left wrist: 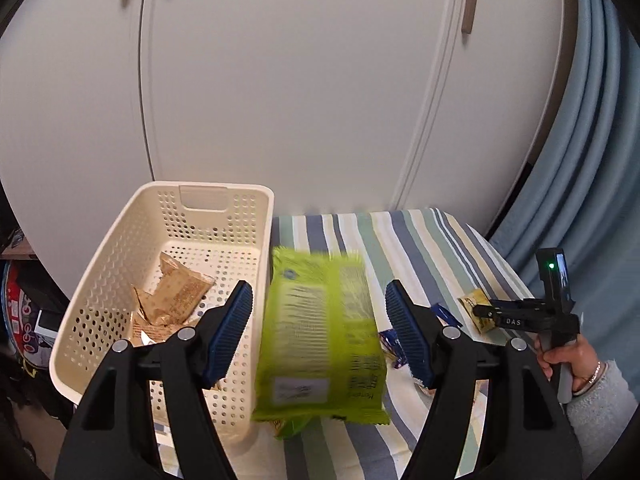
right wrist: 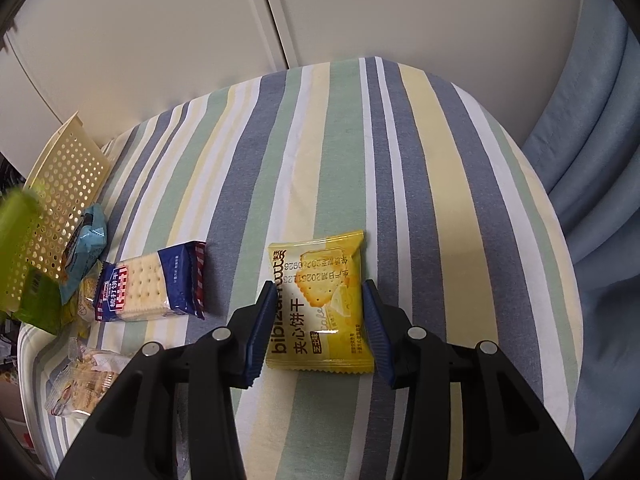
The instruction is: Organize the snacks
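Note:
A lime-green snack bag [left wrist: 320,336] shows blurred between the fingers of my left gripper [left wrist: 320,292], which is open; neither pad touches the bag. It hangs beside the right wall of the cream perforated basket [left wrist: 262,240], which holds a few brown packets [left wrist: 176,300]. My right gripper [right wrist: 319,288] is open, lowered over a yellow sandwich-biscuit packet [right wrist: 320,300] lying flat on the striped cloth [right wrist: 360,140], one finger on each side of it. In the left wrist view the right gripper [left wrist: 480,312] sits at the far right, held by a hand.
Left of the yellow packet lie a dark blue cracker packet [right wrist: 152,284], a light blue packet [right wrist: 86,248] against the basket [right wrist: 60,184], and a clear biscuit packet [right wrist: 84,384]. A second green packet [right wrist: 40,300] lies by the basket. White cupboard doors stand behind; a blue curtain hangs right.

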A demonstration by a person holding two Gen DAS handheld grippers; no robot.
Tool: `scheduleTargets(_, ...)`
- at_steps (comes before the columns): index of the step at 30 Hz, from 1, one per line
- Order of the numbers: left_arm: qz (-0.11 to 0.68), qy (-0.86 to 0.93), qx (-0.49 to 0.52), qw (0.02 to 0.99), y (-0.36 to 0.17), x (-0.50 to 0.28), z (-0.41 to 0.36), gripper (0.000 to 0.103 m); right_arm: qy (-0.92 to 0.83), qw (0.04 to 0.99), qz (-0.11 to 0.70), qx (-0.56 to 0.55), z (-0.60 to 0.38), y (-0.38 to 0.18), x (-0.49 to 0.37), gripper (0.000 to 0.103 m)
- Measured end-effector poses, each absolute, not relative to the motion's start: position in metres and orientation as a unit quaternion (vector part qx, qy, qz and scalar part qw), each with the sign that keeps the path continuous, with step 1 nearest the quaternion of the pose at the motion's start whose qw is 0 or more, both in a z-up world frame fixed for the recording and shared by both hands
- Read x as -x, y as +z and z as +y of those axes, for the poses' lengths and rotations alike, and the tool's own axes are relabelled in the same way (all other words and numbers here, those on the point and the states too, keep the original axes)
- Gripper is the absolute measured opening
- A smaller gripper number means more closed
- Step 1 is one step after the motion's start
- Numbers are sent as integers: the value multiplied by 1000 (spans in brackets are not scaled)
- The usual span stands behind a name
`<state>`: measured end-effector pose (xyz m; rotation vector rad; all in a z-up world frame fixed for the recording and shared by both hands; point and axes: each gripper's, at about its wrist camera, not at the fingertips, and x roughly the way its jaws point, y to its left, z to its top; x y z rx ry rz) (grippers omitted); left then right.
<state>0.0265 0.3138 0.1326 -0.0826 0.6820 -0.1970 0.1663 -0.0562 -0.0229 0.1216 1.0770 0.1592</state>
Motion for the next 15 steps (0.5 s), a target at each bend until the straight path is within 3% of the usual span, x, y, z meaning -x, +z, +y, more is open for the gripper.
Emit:
scheduleTargets(8, 336, -89, 51, 936, 140, -20, 323, 72, 77, 852, 515, -59, -55, -24, -167, 44)
scheduleTargets(15, 391, -104, 29, 914, 105, -23, 270, 95, 78, 852, 514, -67, -58, -24, -167, 44)
